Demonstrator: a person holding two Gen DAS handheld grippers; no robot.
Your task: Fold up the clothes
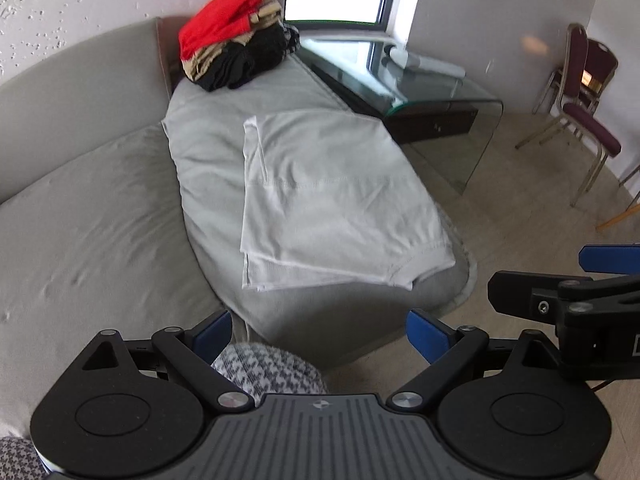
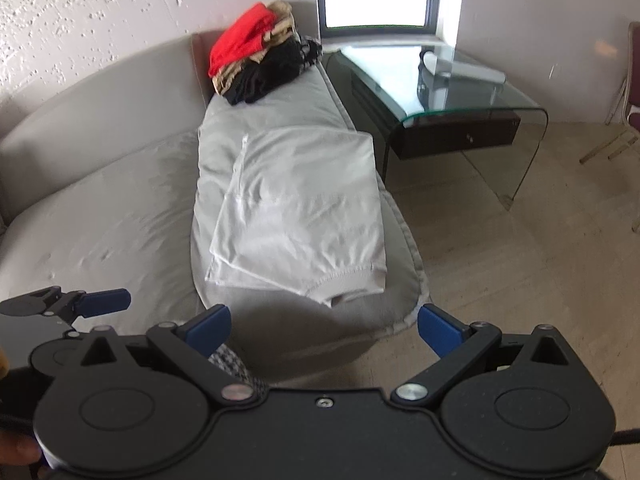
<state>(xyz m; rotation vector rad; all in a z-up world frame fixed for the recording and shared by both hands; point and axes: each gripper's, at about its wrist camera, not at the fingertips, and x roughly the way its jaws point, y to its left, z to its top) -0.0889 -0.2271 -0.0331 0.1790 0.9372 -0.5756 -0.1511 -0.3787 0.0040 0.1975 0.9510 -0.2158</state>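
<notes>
- Two views, and in the left wrist one your left gripper (image 1: pixel 319 338) hangs with its blue fingers (image 1: pixel 428 340) spread wide and nothing between them, short of the near edge of the grey sofa cushion (image 1: pixel 208 152).
- On that cushion the white garment (image 1: pixel 332 200) lies flat, folded into a rough rectangle with a hem running across it; it looks close to done, perhaps one more fold left.
- At the cushion's far end sits a heap of clothes (image 1: pixel 236 44), red on top of tan and black, which looks not yet folded, so most of the task seems ahead of you.
- In the right wrist view your right gripper (image 2: pixel 324 332) also has its fingers (image 2: pixel 440 334) apart and empty, off the cushion's (image 2: pixel 224 148) near end.
- From here the white garment (image 2: pixel 304 216) is in the cushion's middle, its near corner slightly bunched, and the heap of clothes (image 2: pixel 260 56) is beyond it.
- Beside the cushion's far end stands a glass tabletop (image 2: pixel 472 100).
</notes>
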